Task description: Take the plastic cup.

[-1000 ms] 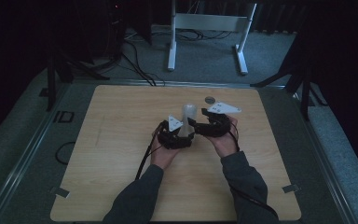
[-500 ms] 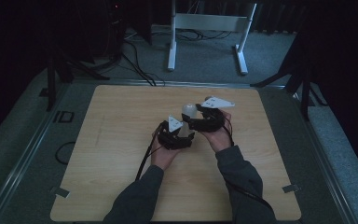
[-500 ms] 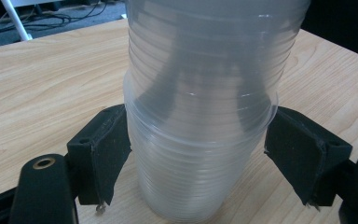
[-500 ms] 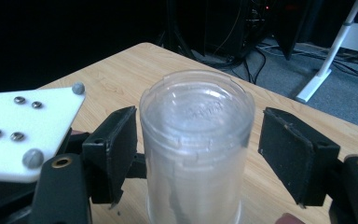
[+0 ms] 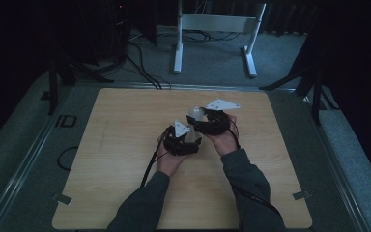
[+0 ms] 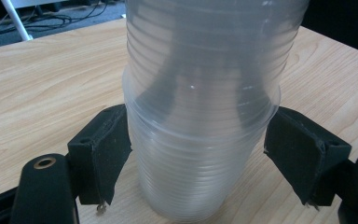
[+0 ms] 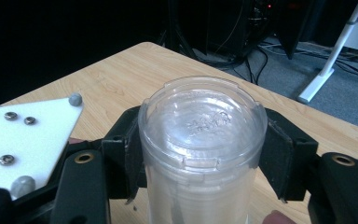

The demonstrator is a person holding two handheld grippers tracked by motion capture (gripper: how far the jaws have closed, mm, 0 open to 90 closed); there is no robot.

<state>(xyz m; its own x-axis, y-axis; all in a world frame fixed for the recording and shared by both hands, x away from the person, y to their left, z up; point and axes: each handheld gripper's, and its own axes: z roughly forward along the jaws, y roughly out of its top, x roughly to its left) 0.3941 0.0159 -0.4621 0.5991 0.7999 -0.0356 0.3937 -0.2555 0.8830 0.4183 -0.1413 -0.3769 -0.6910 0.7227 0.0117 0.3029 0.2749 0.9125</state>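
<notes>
A: Grippers first: the left gripper (image 6: 200, 154) clamps the lower cup (image 6: 191, 182) at frame centre; the right gripper's (image 7: 203, 149) jaws have just been closing and now pinch the upper cup (image 7: 203, 126).

B: Handling?

A: Probably light, thin, slippery, crushable; grip gently near the ribs. Wooden table (image 5: 125, 145), dark room beyond.
</notes>
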